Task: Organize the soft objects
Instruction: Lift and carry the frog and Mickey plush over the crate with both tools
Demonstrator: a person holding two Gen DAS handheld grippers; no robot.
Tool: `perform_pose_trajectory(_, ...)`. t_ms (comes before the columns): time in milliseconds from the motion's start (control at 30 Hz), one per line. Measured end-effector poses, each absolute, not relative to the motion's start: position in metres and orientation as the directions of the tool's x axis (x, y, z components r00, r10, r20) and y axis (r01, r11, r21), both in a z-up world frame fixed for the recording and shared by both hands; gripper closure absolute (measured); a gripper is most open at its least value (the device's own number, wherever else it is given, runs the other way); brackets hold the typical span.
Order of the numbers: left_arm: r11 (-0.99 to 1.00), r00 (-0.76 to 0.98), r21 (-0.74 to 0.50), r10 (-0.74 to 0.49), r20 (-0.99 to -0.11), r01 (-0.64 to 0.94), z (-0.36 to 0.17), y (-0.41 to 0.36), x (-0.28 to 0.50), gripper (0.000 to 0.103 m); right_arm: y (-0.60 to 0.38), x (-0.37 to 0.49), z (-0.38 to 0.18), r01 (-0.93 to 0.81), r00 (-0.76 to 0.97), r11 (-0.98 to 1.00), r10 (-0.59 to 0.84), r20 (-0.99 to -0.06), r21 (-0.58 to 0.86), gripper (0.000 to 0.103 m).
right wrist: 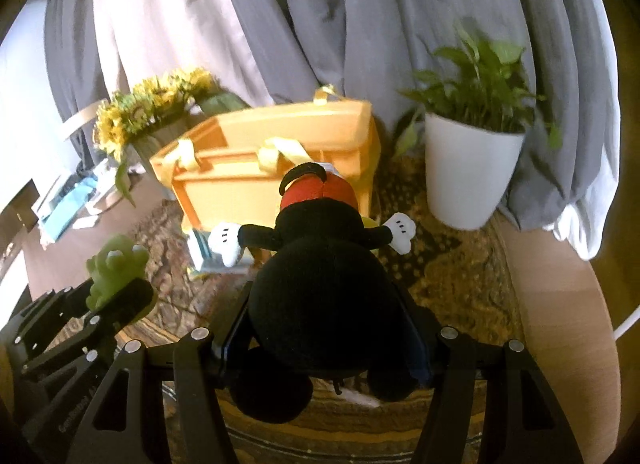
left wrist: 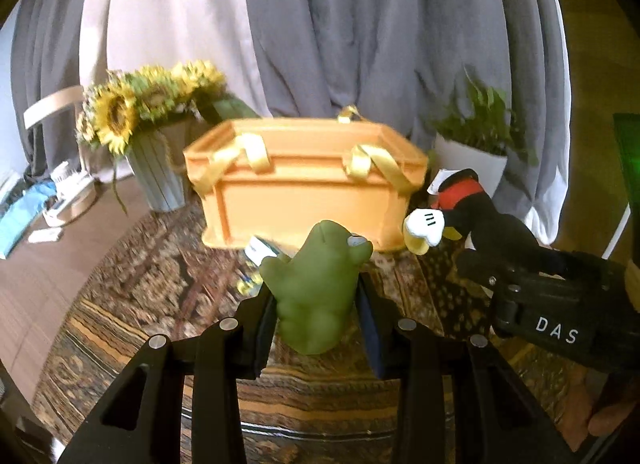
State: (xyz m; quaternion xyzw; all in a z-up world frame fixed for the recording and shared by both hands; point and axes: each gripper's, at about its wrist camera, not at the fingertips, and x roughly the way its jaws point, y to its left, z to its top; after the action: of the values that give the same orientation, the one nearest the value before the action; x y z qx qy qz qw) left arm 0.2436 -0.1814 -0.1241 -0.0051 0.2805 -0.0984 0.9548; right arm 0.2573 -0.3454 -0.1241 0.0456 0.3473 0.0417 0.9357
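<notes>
My left gripper (left wrist: 318, 300) is shut on a green frog plush (left wrist: 320, 284) and holds it above the patterned rug, just in front of an orange storage box (left wrist: 304, 192) with yellow ribbon handles. My right gripper (right wrist: 324, 324) is shut on a black mouse plush (right wrist: 320, 264) with red shorts and white gloves, held head first toward the same box (right wrist: 248, 180). In the left wrist view the mouse plush (left wrist: 472, 216) hangs to the right of the frog. In the right wrist view the frog (right wrist: 114, 268) sits in the left gripper at lower left.
A sunflower bouquet in a grey vase (left wrist: 160, 168) stands left of the box. A white pot with a green plant (right wrist: 468, 172) stands to its right. Grey and white curtains (left wrist: 320, 24) hang behind. A small blue-and-white item (left wrist: 262, 250) lies on the rug (left wrist: 160, 284) by the box.
</notes>
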Motion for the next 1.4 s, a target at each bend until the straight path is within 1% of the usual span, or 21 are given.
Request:
perform_pose_trajectory(433,0.982,0.886,-0.045,-0.184,-0.427,0.182,-0.072,-0.145,0.25,0.066,-0.317,0.264,-0.074,-0.056,0.823,0.991,0.117,-0.556,0.125,0.038)
perform_pose_trajectory(933,0.97,0.923,-0.005,-0.235,-0.305,0.245,-0.022,-0.103,0.285,0.065,-0.275,0.289,-0.022,-0.026,0.886,0.994,0.071,-0.457,0.103,0.038)
perform_pose_trajectory(1400,0.949,0.912,0.009,-0.301,-0.28,0.316,0.001,-0.087,0.337,0.065,-0.255,0.324,0.006,0.025,0.911,0.999,-0.006,-0.412,0.042,0.038)
